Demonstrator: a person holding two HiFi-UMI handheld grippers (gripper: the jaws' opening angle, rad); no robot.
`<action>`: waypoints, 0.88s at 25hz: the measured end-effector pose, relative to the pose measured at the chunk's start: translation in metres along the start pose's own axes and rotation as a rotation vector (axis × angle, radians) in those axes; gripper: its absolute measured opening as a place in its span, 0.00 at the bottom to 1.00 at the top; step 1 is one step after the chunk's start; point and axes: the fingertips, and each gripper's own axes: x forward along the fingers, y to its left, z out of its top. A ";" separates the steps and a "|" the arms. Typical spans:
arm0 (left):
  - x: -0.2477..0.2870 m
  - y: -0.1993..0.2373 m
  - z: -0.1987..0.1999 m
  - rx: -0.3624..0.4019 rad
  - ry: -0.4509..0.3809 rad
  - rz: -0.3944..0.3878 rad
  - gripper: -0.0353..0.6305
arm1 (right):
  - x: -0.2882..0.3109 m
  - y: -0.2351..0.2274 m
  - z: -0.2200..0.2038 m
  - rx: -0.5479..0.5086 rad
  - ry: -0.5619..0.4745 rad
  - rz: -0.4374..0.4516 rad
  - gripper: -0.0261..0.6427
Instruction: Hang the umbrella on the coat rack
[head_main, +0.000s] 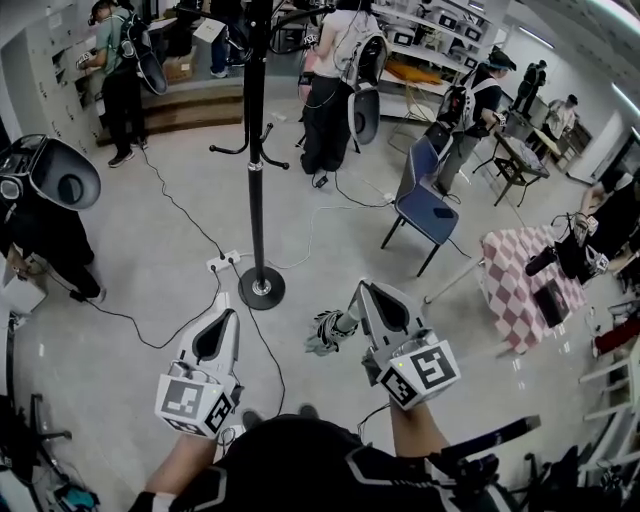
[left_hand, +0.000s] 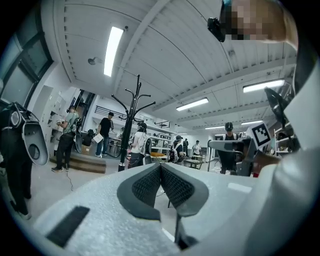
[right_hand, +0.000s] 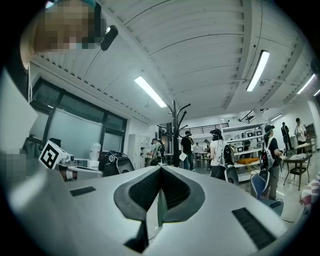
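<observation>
Ahead on the floor: the black coat rack (head_main: 261, 288) is standing upright beyond both tongs, its hooks branching off the pole.
Right tongs (head_main: 362, 290): I am holding them pointed forward, the jaws pressing together on a thin pale-green strip of the umbrella (right_hand: 159, 202); only that sliver is showing between the pads.
Umbrella (head_main: 328, 332): folded and patterned, it is hanging just beside the right tongs on their left side, between my two tongs and nearer the right one, apart from the coat rack.
Left tongs (head_main: 228, 315): I am holding them level with the jaws meeting at the tips, gripping nothing, well apart from the umbrella.
</observation>
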 end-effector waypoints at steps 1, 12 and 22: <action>-0.001 0.001 0.000 0.000 0.001 -0.004 0.07 | 0.001 0.002 0.000 0.001 0.001 0.001 0.05; 0.007 0.022 -0.003 -0.003 -0.007 -0.081 0.07 | 0.014 0.009 0.000 0.003 -0.002 -0.060 0.05; 0.006 0.049 -0.006 0.011 0.004 -0.141 0.07 | 0.034 0.017 -0.006 -0.008 -0.014 -0.120 0.05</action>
